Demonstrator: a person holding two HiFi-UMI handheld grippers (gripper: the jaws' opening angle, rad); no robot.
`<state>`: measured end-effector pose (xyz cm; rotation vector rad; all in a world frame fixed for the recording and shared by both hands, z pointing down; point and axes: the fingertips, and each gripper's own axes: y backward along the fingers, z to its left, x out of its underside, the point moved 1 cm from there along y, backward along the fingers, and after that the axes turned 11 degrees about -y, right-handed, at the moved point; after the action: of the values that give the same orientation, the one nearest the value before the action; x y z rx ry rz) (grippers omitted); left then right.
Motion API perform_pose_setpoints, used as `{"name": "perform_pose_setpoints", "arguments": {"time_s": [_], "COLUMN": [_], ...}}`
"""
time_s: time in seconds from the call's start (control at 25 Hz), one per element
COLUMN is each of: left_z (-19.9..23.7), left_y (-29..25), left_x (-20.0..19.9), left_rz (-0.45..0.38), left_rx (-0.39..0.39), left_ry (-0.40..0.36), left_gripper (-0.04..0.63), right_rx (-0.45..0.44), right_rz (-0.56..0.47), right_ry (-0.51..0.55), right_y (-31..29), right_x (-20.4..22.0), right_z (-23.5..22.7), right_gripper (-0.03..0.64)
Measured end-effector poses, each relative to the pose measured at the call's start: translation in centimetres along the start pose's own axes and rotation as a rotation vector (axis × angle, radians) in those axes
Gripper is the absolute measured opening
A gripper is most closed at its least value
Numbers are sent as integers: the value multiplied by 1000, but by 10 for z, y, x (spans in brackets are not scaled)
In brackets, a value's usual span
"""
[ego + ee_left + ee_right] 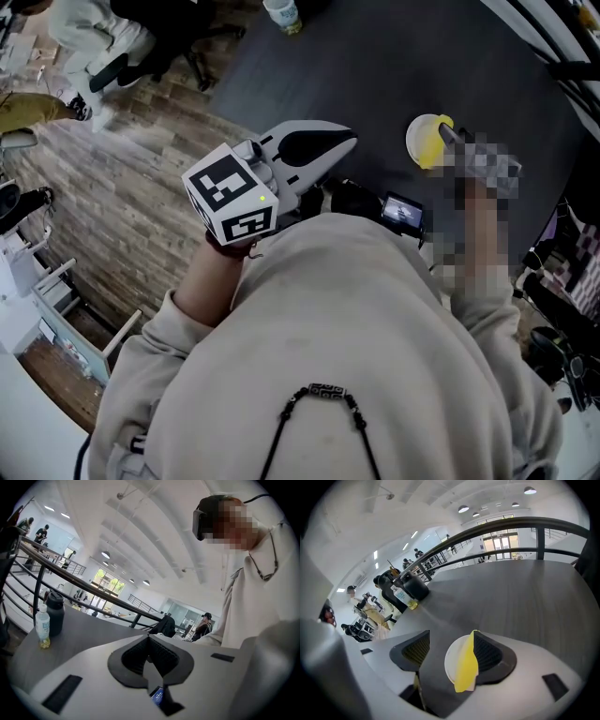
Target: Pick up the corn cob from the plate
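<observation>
R tongs point(450, 651): apart, corn cob point(466, 670) betw. them, on white plate point(451, 660), dark bench point(525, 602). L tongs point(150, 656): together, nr chest.

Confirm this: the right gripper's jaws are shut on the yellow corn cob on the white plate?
Not shut. The right gripper view shows the jaws of the right gripper standing apart, with the yellow corn cob on the white plate in the gap between them, ungripped.
</observation>
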<state>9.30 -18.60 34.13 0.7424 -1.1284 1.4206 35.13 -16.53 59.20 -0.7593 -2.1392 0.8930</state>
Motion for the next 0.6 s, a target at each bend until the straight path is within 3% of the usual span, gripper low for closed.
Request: {"name": "perform_pose_setpoints", "arguments": {"time_s": [0.6], "left_z": [11], "left_y": [16], "left_x": [-1], "left_rz": [-31], "left_rx": [-52], "left_ry": [22], "left_gripper": [2], "right_rx": [129], "right_rz": [162], "right_ry": [-82], "right_y": [-48], "right_x": [39], "right_z": [-49], "right_gripper": [305]}}
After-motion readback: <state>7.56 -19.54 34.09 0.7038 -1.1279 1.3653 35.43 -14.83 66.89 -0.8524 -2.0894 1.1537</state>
